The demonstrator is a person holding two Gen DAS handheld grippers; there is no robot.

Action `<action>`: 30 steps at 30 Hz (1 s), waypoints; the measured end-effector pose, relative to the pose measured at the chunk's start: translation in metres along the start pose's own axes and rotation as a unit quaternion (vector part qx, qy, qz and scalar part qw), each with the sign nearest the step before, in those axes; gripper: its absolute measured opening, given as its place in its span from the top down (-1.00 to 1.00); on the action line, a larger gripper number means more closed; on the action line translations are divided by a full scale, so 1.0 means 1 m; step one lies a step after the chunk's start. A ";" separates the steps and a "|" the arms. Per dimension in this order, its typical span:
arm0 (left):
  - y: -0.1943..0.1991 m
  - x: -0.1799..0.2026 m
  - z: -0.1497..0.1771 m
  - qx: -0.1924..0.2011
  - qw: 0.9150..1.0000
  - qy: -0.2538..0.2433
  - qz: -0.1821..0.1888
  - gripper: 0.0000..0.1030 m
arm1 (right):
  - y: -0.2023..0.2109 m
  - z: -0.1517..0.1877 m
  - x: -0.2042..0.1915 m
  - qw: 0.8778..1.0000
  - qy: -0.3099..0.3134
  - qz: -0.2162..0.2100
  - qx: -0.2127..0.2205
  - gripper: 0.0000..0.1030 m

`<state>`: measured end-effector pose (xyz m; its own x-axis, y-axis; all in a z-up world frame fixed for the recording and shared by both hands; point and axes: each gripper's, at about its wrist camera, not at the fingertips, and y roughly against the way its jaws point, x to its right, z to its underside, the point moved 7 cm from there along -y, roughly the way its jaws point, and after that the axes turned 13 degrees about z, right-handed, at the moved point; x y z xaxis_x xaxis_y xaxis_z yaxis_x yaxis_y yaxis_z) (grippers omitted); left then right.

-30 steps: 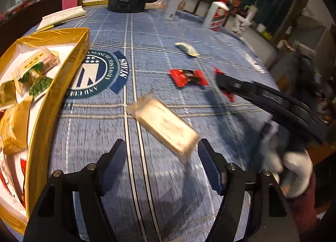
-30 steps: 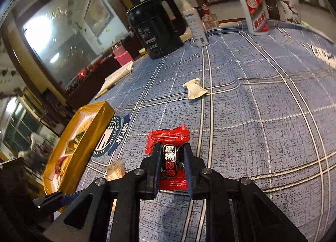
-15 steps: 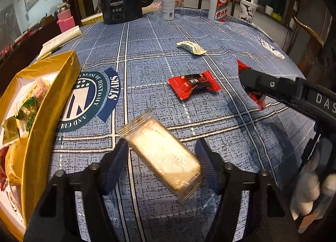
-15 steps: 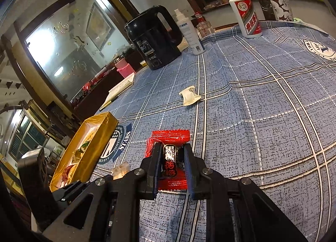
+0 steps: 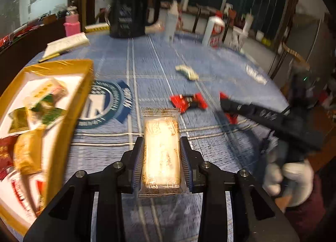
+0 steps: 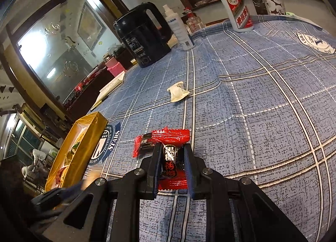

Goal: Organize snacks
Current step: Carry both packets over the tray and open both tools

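Note:
My left gripper (image 5: 161,156) is shut on a pale biscuit bar in a clear wrapper (image 5: 161,147), held above the blue checked tablecloth. The gold snack box (image 5: 69,112) with several wrapped snacks lies to its left. My right gripper (image 6: 171,162) is shut on a red candy packet (image 6: 171,158) with black characters, just above the cloth. A second red candy (image 6: 142,143) lies behind it; it also shows in the left wrist view (image 5: 188,102). A small white wrapped snack (image 6: 177,94) lies farther back. The gold box (image 6: 84,145) is to the right gripper's left.
At the table's far side stand a black kettle (image 6: 145,36), a white pump bottle (image 6: 178,29), a white and red liquor bottle (image 6: 236,10) and a paper cup (image 6: 272,0). A notepad (image 5: 67,42) and a pink bottle (image 5: 72,27) are at the far left.
My left gripper has closed on the biscuit bar, turned it straight between the fingers and lifted it. My right gripper still holds the red candy and has risen slightly.

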<state>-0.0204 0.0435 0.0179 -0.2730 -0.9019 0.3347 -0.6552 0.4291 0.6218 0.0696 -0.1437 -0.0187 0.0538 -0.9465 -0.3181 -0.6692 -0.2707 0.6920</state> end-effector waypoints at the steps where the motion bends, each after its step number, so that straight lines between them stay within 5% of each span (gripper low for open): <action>1: 0.012 -0.003 -0.002 0.013 1.000 0.006 0.005 0.39 | 0.000 0.000 0.001 1.000 -0.002 0.002 0.000 0.60; 9: 0.095 -0.049 -0.008 0.100 0.994 0.037 0.010 0.39 | 0.005 0.007 -0.009 0.999 0.033 0.039 0.005 0.61; 14: 0.133 -0.096 0.003 0.132 0.989 0.069 -0.001 0.39 | 0.024 0.015 -0.044 0.999 0.044 0.012 -0.012 0.61; 23: 0.162 -0.163 0.018 0.156 0.979 0.126 -0.027 0.39 | 0.045 0.023 -0.187 0.988 0.133 -0.073 -0.015 0.61; 30: 0.153 -0.199 0.024 0.138 0.977 0.157 -0.042 0.39 | 0.026 0.050 -0.273 0.975 0.194 -0.100 -0.043 0.61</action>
<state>-0.0833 0.2870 0.0294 -0.0090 -0.8557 0.5174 -0.8426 0.2851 0.4569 0.0002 0.1163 0.0536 0.4652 -0.8635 -0.1948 -0.5520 -0.4551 0.6987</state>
